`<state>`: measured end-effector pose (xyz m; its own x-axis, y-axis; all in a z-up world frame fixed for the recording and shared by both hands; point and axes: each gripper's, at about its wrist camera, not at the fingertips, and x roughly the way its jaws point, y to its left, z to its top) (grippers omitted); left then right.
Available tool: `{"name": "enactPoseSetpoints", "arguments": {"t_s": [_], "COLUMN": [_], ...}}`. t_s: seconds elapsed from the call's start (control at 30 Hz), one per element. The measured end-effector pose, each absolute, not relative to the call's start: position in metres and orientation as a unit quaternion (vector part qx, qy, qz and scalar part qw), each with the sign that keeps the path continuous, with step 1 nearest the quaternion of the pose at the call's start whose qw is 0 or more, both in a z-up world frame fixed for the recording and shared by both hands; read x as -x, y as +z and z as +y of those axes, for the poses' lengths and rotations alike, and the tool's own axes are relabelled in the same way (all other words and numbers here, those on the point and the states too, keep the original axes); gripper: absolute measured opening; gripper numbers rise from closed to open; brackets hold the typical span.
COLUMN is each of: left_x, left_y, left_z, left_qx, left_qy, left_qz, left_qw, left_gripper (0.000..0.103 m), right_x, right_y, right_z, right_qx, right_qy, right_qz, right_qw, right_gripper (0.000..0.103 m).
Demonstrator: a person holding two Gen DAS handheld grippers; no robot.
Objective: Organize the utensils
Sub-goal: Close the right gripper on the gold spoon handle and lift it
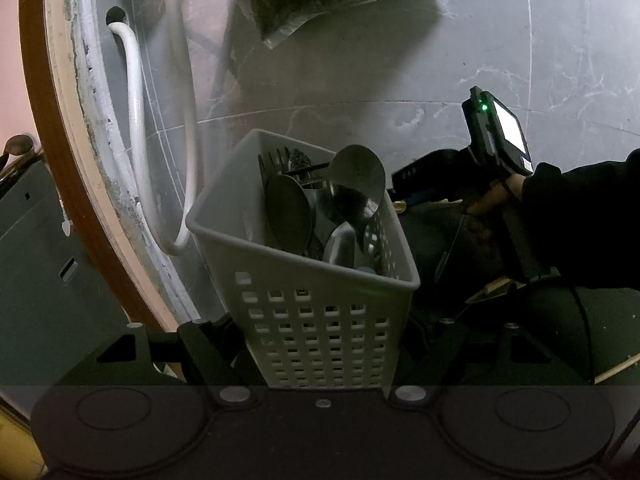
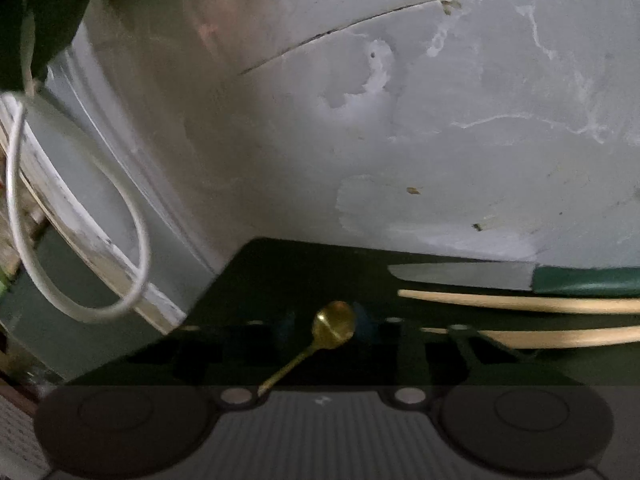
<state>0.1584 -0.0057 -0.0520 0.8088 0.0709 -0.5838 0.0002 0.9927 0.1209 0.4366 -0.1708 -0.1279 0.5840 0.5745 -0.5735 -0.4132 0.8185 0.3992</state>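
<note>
I take the white caddy (image 1: 304, 264) as reference throughout. Left of it a white hose (image 1: 136, 128) loops down the tiled wall, clear of the work.

My left gripper (image 1: 316, 344) has its fingers clamped against the caddy's perforated sides, presumably to keep it upright and steady as a receiver. Large spoons (image 1: 356, 176) and a fork (image 1: 276, 160) already stand in it, bowls up.

Right of the caddy, over the dark mat (image 2: 280, 276), my right gripper (image 2: 320, 328) has its fingers drawn in around the small gold spoon (image 2: 334, 324); in the dim right wrist view I judge they pinch it near the bowl. Further right lie a green-handled knife (image 2: 464, 275) and chopsticks (image 2: 520, 303), flat, not yet sorted.
</note>
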Motion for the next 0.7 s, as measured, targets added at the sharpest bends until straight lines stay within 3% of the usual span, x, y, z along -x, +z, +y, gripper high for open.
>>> {"name": "enactPoseSetpoints", "arguments": {"t_s": [0.03,0.2,0.7], "left_x": [-0.158,-0.159,-0.16], "left_y": [-0.052,-0.052,-0.051], "left_z": [-0.006,-0.006,-0.001], "left_qx": [-0.058,-0.058,-0.052], "left_qy": [0.019,0.02,0.01], "left_qz": [0.309,0.31,0.309], "left_qw": [0.949,0.949,0.95], "left_gripper": [0.078,0.078,0.077], "right_x": [-0.435,-0.426,-0.345], "right_y": [-0.128,-0.124,-0.043], "right_z": [-0.17,-0.166,-0.198], "right_qx": [-0.101,-0.077,-0.106], "right_qy": [0.273,0.252,0.253], "right_qz": [0.36,0.352,0.224], "right_qw": [0.887,0.898,0.935], "right_gripper": [0.007,0.003,0.001]}}
